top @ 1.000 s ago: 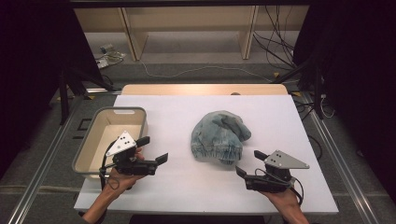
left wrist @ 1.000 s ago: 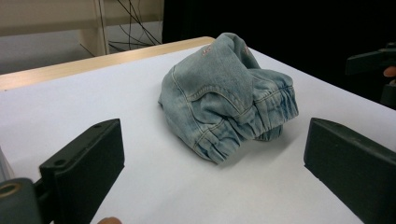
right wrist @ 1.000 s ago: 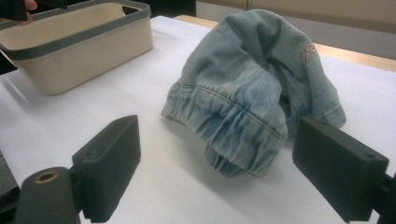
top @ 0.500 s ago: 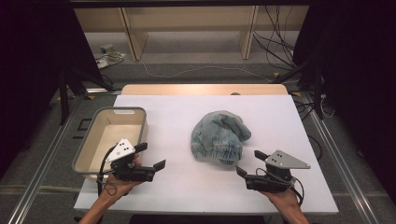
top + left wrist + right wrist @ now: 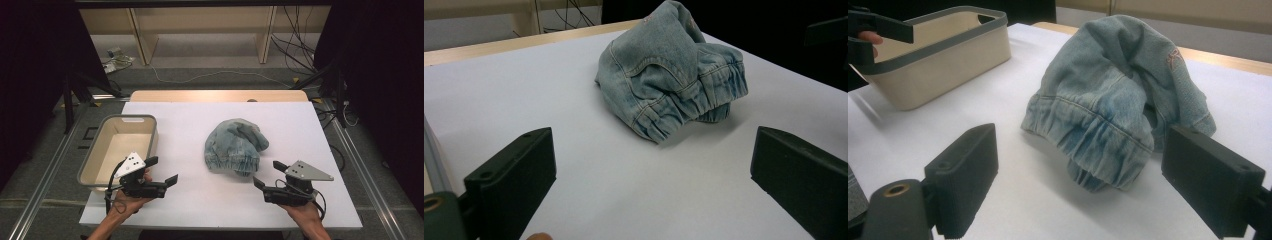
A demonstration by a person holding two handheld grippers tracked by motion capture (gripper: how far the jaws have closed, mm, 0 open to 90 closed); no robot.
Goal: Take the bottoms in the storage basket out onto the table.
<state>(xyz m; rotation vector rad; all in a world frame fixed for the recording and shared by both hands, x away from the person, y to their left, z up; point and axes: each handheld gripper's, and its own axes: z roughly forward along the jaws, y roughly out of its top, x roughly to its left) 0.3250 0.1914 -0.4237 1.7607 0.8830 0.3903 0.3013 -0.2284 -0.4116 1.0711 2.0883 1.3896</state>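
A crumpled light-blue denim garment with an elastic waistband lies in a heap near the middle of the white table. My left gripper hovers at the front left, next to the bin, open and empty, jaws pointing right toward the denim. At the front right my right gripper is open and empty too, just below and right of the heap, with the denim close ahead between its jaws.
A beige plastic bin with a grey rim stands at the table's left edge, seemingly empty; it appears as the bin in the right gripper view. Wooden shelving and cables lie on the floor beyond the far edge.
My left gripper has drifted toward the front edge of the table and slightly left. The right gripper and the denim have stayed put.
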